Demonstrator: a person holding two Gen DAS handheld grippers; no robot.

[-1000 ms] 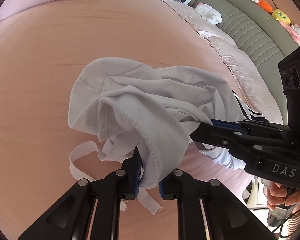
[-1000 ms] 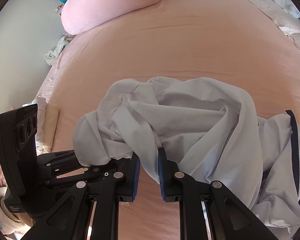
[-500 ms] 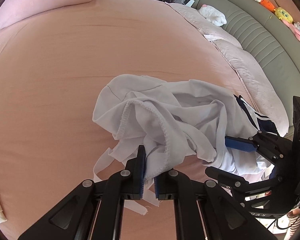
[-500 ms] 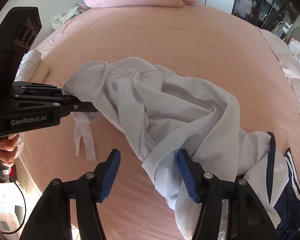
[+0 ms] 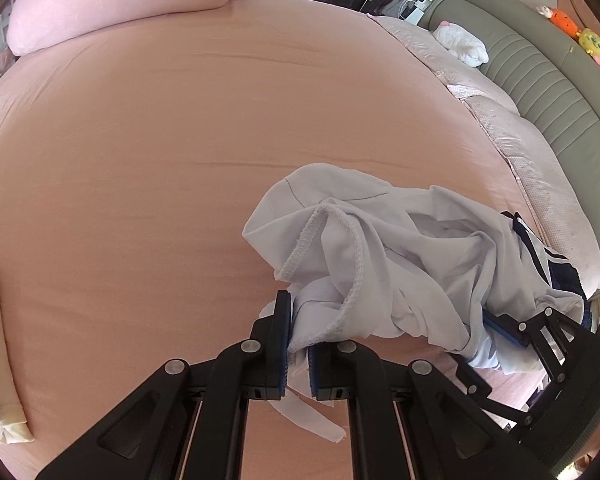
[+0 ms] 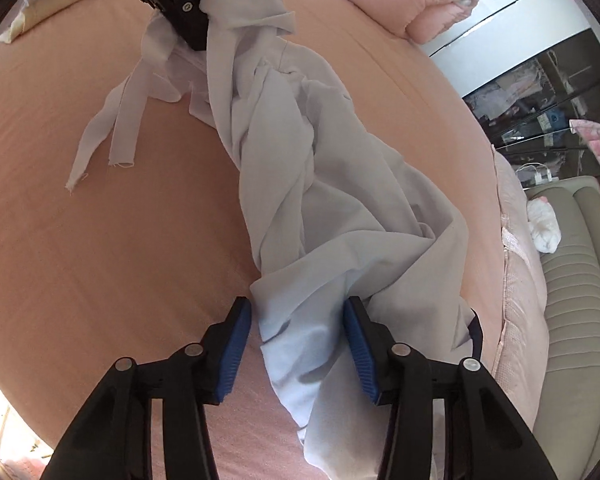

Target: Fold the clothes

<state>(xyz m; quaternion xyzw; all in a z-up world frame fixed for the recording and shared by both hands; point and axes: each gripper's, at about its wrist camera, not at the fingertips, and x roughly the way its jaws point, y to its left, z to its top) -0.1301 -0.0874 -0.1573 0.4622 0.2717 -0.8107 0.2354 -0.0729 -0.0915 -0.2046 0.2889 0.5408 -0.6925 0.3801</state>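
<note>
The pink bedsheet [image 5: 148,152] fills most of both views, smooth and bare apart from one crumpled white garment [image 5: 400,264] lying in the lower right of the left wrist view and running as a twisted rope from upper left to bottom centre in the right wrist view. The left gripper [image 5: 298,344] is pressed together on a hemmed edge of that garment, with a loose white strap [image 6: 112,120] trailing below it. The right gripper [image 6: 296,344] has its jaws closing around a thick bunch of cloth; its blue pads [image 6: 236,348] do not yet seem to press on it. The risk, as I judge it, is that the right jaws catch several twisted layers at once, so spreading the piece would tighten the twist rather than flatten it; the strap could also get folded inside. A navy-trimmed part [image 5: 540,256] lies at the right edge. A pink pillow [image 5: 120,4] sits at the upper left, a grey-green padded headboard [image 5: 548,92] at the right with plush toys [image 5: 580,36] on top, and dark glass cabinets [image 6: 540,92] behind.
</note>
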